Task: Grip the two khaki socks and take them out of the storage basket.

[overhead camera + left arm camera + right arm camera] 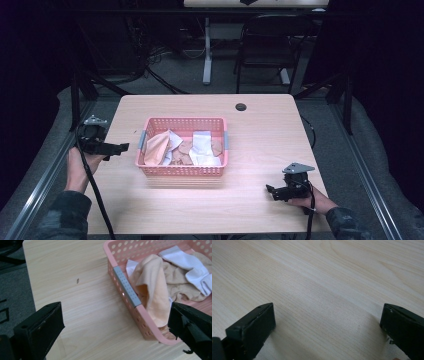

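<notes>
A pink perforated basket (pixel 182 170) sits mid-table, holding a peach cloth (pixel 151 297), white socks (pixel 190 266) and tan socks (pixel 179 282) in a loose heap. The left gripper (pixel 116 147) hovers just beside the basket's left rim, jaws spread wide and empty. The right gripper (pixel 272 192) waits low over bare table (pixel 332 290), well apart from the basket, jaws also wide. This looks like an approach step; the likely next move needs the left gripper to pass over the rim and pinch 1 item.

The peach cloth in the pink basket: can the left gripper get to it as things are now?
Probably yes. The left gripper is open beside the basket, and the peach cloth lies on top against the near wall, uncovered. Only that low wall stands between them.
</notes>
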Available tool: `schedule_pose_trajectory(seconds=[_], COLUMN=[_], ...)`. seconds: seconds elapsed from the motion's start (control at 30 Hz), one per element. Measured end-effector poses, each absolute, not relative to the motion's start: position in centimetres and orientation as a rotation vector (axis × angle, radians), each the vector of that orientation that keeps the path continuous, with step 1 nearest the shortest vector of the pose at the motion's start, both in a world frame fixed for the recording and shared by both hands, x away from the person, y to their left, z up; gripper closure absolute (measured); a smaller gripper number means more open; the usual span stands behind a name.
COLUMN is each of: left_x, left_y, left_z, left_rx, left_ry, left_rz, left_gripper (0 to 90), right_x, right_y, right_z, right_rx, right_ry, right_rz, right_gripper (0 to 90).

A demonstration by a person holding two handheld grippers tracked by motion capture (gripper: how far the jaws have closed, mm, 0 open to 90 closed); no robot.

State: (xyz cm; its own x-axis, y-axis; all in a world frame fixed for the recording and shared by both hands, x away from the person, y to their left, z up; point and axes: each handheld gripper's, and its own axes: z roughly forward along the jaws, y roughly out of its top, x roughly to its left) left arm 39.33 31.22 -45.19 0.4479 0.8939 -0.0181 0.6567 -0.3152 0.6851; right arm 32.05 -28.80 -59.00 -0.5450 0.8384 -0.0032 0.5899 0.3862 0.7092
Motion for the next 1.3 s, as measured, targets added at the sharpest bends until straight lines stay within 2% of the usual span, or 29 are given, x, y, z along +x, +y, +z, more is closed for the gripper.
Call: schedule_pose_trajectory(seconds=[0.27,0.9,0.97,1.0,1.03,1.3], left_x=[40.8,44.6,44.7,44.8,45.0,45.9], left_y=[28.8,23.4,23.3,22.9,22.5,21.5], left_z=[-44.3,-45.0,-45.0,-45.1,-45.2,-46.0], left_rx=[2.143,2.307,2.318,2.335,2.356,2.424], left_ry=[1.242,1.159,1.151,1.14,1.127,1.11], left_rz=[0.469,0.375,0.37,0.373,0.369,0.327], left_gripper=[0.0,0.5,5.9,5.9,11.7,26.3], right_x=[32.0,32.0,32.0,32.0,32.0,32.0], right_y=[-28.8,-28.8,-28.8,-28.8,-28.8,-28.8], right_z=[-59.0,-59.0,-59.0,-59.1,-59.0,-59.0], right_rx=[1.241,1.241,1.241,1.243,1.248,1.251], right_ry=[2.289,2.285,2.285,2.281,2.284,2.285], right_rz=[0.955,0.963,0.965,0.965,0.96,0.958], right_gripper=[0.0,0.0,0.0,0.0,0.0,0.0])
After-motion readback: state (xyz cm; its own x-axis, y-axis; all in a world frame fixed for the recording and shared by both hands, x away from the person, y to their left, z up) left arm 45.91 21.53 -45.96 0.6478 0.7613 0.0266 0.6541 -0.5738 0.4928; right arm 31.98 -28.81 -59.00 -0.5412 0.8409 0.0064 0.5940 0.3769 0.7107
